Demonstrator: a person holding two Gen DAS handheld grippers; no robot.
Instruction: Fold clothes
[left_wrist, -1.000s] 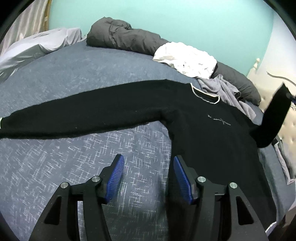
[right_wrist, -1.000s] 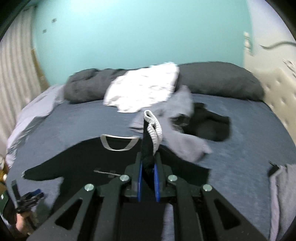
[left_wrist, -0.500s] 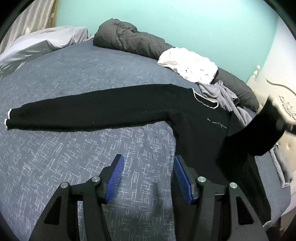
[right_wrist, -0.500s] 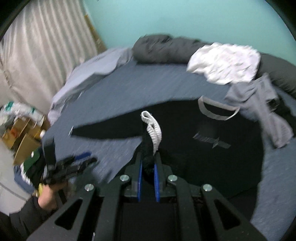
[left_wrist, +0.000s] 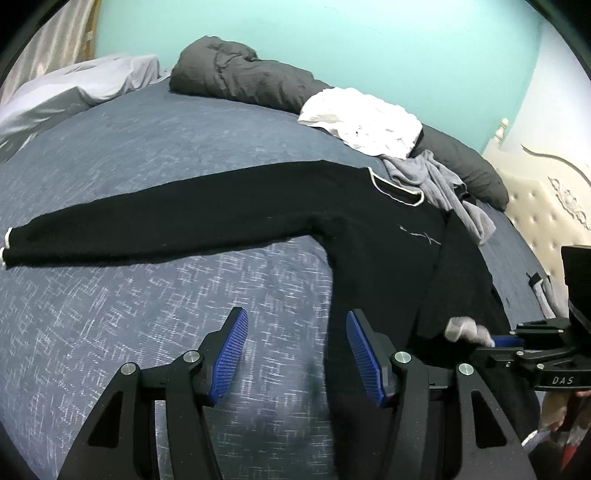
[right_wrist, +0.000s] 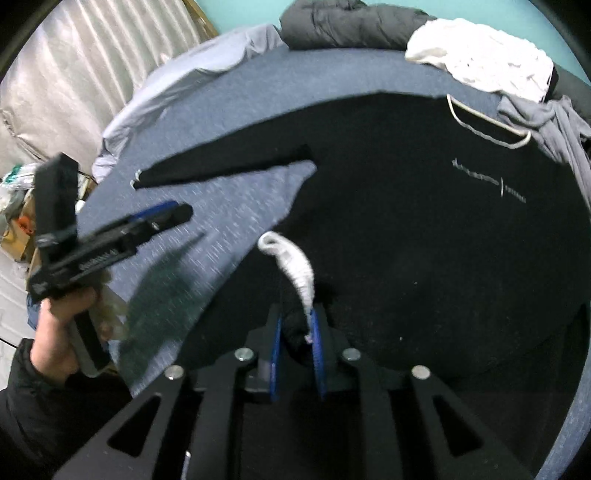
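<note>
Left gripper (left_wrist: 295, 354): fingers stand wide apart with nothing between them, held above the near part of the bed (left_wrist: 147, 295), pointing down and forward. One blue pad hangs over the bedcover, the other over the near edge of the sweater (left_wrist: 369, 258). In the right wrist view, a bare hand (right_wrist: 59, 332) with a dark sleeve grips this tool's handle at the bed's near left edge.

Right gripper (right_wrist: 295, 350): fingers narrow, pitched steeply down over the sweater body. Its jaws have just been opening; the black sleeve end sits between the pads, with the white cuff (right_wrist: 291, 266) sticking out ahead of the tips. Whether the pads press on the cloth cannot be told. In the left wrist view this sleeve lies folded across the sweater's chest.

Sweater: black, front up, spread across the middle of the bed, white-trimmed collar towards the far edge. The other sleeve lies straight out to the left, flat on the cover.

Far edge of the bed: a grey garment (left_wrist: 443, 188) just beside the collar, a white garment (left_wrist: 365, 122) beyond it, resting on a dark duvet (left_wrist: 240, 74).
</note>
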